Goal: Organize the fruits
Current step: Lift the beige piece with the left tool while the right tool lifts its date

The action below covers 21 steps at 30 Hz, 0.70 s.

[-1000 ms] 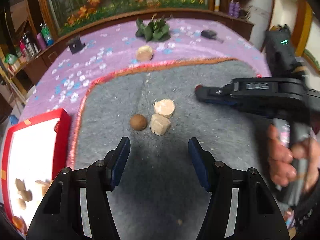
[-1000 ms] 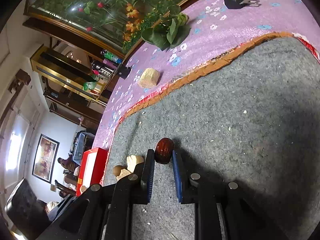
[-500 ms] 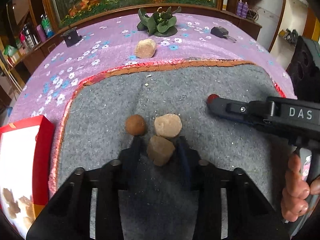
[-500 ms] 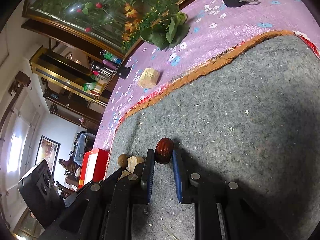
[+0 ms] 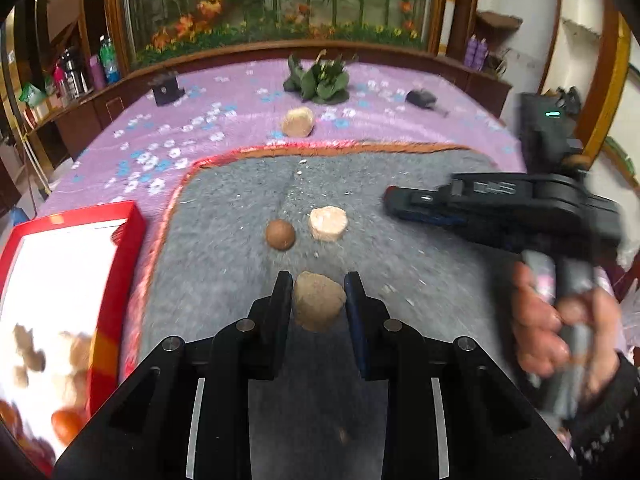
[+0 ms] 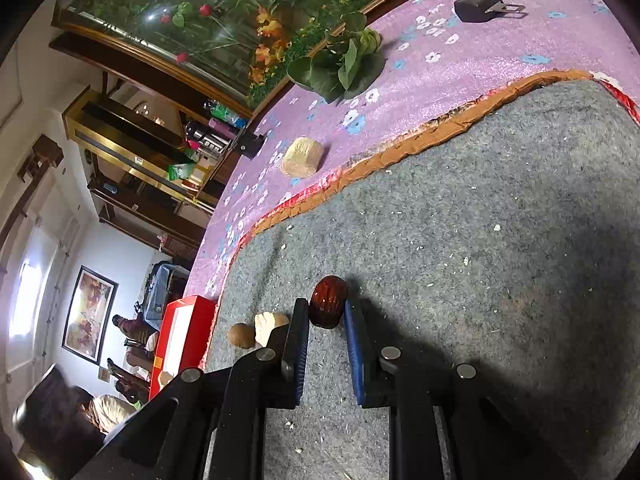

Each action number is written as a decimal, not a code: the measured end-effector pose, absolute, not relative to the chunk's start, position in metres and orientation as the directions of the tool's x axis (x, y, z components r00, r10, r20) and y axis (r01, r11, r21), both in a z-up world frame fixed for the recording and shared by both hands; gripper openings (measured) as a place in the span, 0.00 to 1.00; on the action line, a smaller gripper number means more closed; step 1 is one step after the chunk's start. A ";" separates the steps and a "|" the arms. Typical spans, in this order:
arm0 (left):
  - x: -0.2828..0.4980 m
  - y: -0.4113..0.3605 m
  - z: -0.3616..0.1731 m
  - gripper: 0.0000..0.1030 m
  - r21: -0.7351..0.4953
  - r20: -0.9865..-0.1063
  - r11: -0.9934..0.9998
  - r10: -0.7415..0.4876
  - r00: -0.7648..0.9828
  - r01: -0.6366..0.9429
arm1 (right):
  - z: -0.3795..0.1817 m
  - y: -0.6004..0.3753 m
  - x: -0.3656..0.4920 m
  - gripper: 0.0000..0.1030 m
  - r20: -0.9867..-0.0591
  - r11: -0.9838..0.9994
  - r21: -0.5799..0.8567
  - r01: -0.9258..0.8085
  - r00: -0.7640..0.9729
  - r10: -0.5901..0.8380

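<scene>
On the grey mat, the left gripper is clamping a tan chunk and the right gripper a red date, two pieces waiting, several already lying in the red tray.

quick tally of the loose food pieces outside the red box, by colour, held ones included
tan chunks: 3 (left gripper holds one, grey mat has one, purple cloth has one)
brown ball: 1
dark red fruit, in right gripper: 1
total: 5
</scene>
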<state>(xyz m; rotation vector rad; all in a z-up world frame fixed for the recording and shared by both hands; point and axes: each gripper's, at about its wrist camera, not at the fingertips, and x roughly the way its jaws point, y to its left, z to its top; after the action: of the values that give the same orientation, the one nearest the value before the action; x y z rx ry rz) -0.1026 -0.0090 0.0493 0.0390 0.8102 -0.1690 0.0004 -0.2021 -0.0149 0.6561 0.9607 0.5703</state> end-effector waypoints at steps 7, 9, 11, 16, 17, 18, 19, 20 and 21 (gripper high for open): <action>-0.178 0.007 0.072 0.25 -0.065 -0.662 0.980 -0.182 0.727 0.187 | -0.012 -0.204 -0.002 0.17 -0.547 0.681 0.715 -0.157 0.480 0.686; -0.199 0.010 0.077 0.25 -0.049 -0.640 0.981 -0.173 0.749 0.186 | -0.012 -0.206 -0.005 0.17 -0.548 0.688 0.709 -0.157 0.491 0.677; -0.219 0.016 0.084 0.25 -0.040 -0.617 0.982 -0.169 0.769 0.184 | -0.010 -0.207 -0.006 0.17 -0.553 0.701 0.696 -0.156 0.506 0.661; -0.256 0.038 0.106 0.25 -0.031 -0.552 0.984 -0.162 0.818 0.174 | -0.008 -0.212 -0.008 0.17 -0.558 0.721 0.677 -0.150 0.533 0.635; -0.263 0.045 0.113 0.25 -0.035 -0.534 0.986 -0.158 0.831 0.165 | -0.007 -0.212 -0.009 0.17 -0.560 0.724 0.673 -0.148 0.538 0.630; -0.268 0.050 0.116 0.25 -0.039 -0.522 0.986 -0.156 0.838 0.159 | -0.007 -0.212 -0.010 0.17 -0.560 0.727 0.671 -0.148 0.541 0.627; -0.278 0.061 0.123 0.25 -0.050 -0.503 0.988 -0.153 0.851 0.148 | -0.006 -0.212 -0.010 0.17 -0.560 0.728 0.670 -0.147 0.543 0.625; -0.284 0.068 0.128 0.25 -0.055 -0.491 0.989 -0.150 0.858 0.141 | -0.007 -0.214 -0.011 0.17 -0.563 0.728 0.672 -0.136 0.546 0.621; -0.290 0.076 0.132 0.25 -0.059 -0.478 0.990 -0.143 0.866 0.131 | -0.007 -0.215 -0.011 0.17 -0.566 0.728 0.674 -0.121 0.548 0.616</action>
<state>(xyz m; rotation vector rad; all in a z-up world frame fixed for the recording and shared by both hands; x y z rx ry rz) -0.2900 0.0760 0.1322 -0.0248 0.5028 -0.1437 -0.0105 -0.2150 -0.0074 0.6240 0.8920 0.4714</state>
